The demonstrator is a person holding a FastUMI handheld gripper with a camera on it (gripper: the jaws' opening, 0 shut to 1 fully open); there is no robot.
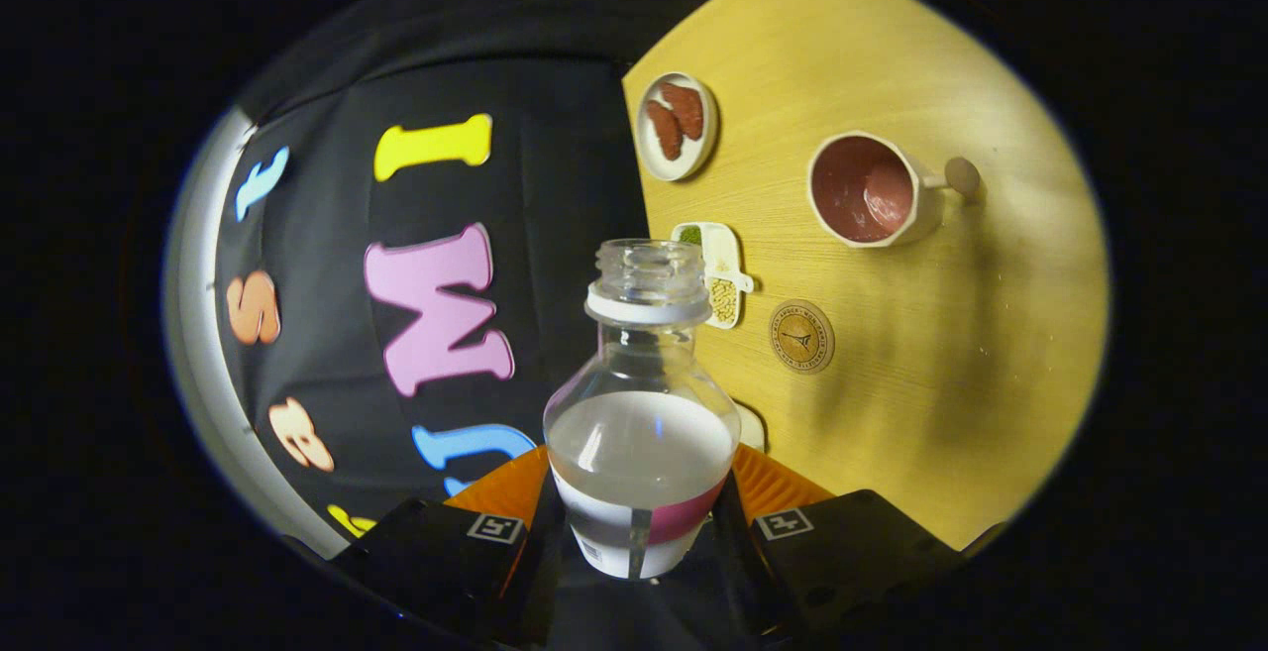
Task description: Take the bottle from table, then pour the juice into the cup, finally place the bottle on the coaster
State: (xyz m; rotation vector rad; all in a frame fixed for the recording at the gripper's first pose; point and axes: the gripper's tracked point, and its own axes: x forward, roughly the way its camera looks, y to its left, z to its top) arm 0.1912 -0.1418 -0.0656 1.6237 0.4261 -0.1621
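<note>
My gripper is shut on a clear plastic bottle with no cap, a white neck ring and a white and pink label. Both fingers press on its lower body. A clear liquid fills it to about the shoulder. The whole view is rolled, so the wooden table stands to the right of the bottle. On it, beyond the bottle's mouth, sits a white cup with a handle and a reddish inside. A round brown coaster lies between the cup and the bottle, bare.
A small white plate with two brown pieces lies at the table's edge past the cup. A white divided dish with green and pale bits sits just behind the bottle's neck. The booth's black cloth wall lies left of the table.
</note>
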